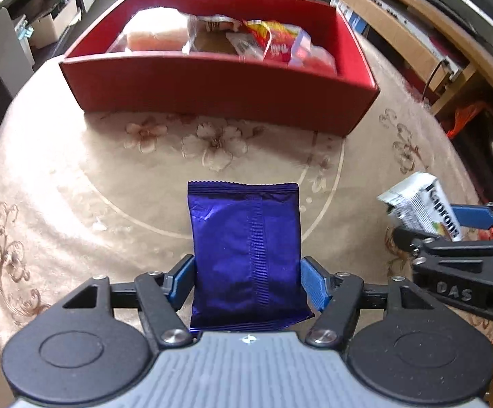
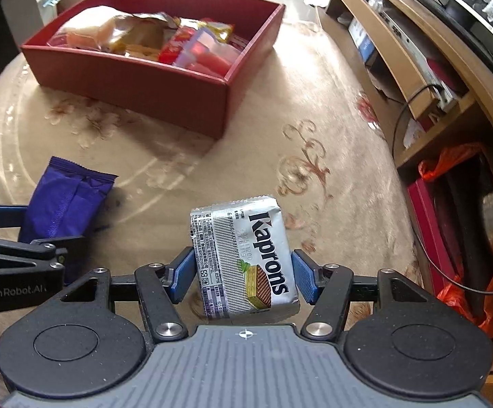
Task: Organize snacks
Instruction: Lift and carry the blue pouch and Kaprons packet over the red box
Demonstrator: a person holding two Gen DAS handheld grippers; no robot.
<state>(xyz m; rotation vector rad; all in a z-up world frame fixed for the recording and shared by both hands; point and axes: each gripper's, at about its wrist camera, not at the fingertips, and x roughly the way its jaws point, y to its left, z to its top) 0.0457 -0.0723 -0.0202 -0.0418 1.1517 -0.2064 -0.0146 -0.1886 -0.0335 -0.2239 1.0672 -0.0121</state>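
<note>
The left gripper (image 1: 248,280) has its blue fingers (image 1: 314,284) clamped on the sides of a glossy purple foil packet (image 1: 246,255), crimped at the top with a ribbed seam down its back, held above the floral beige surface (image 1: 110,187). Just beside it, the right gripper (image 2: 244,277) grips a silver Kaprons wafer pack (image 2: 243,258) printed with a barcode and layered wafer. Beyond both stands a red box (image 2: 164,91) already holding assorted snacks (image 2: 192,44).

Round table (image 1: 76,183) with floral beige cloth, red box (image 1: 219,95) on it
</note>
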